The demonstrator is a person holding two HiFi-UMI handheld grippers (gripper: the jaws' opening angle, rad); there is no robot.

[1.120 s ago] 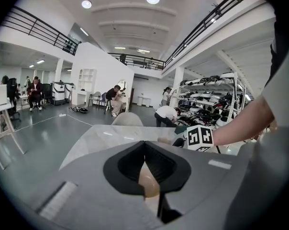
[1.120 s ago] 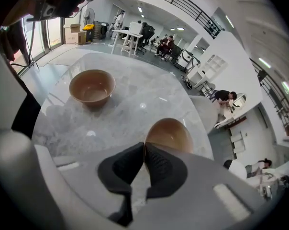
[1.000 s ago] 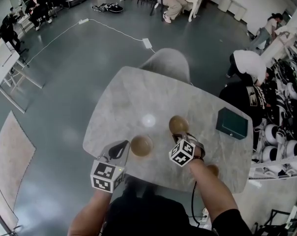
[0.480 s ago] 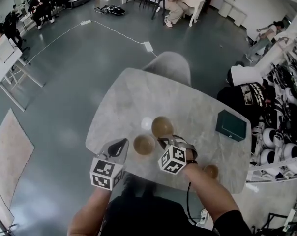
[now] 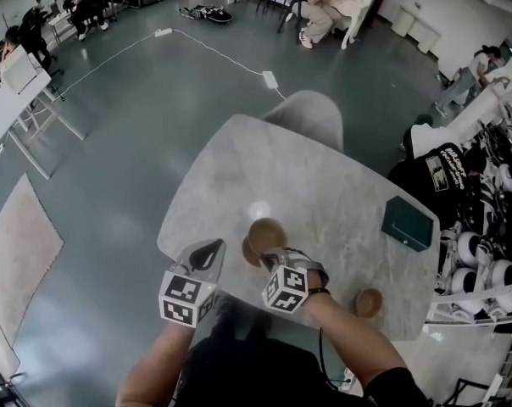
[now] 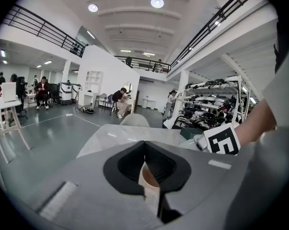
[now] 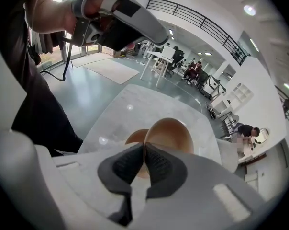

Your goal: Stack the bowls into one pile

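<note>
The pile is not yet built, though the first stacking is close. 3 brown bowls show on the marble desk (image 5: pixel 324 176), and none sits nested in another as far as I can tell.

The right claw (image 7: pixel 144 150) has its pads pinched narrow on the near rim of the carried bowl (image 7: pixel 171 135), which is tilted, its mouth turned away from the claw. Just behind and to the left of it in the right gripper view lies the target bowl (image 7: pixel 134 137), resting on the desk. From the head view the 2 overlap at about 8 o'clock from the desk's middle, the carried one covering the target's 1 o'clock side. Whether they touch yet I cannot tell; the carried bowl looks raised and off-centre rather than seated.

The left claw (image 6: pixel 144 145) stands just off the target bowl's 9 o'clock side with its pads drawn together on nothing. That bowl shows beyond them, through the gap lower down between the fingers, and does not look gripped.

The third bowl (image 5: pixel 368 302) sits alone at about 5 o'clock, near the desk's edge and well apart from the others. A dark green box (image 5: pixel 407 223) lies at 3 o'clock and has no part in the job.

By my reading, nothing is finished yet. What is left:
- level the carried bowl, centre it over the target and let it go
- fetch the third bowl from 5 o'clock and set it on top
</note>
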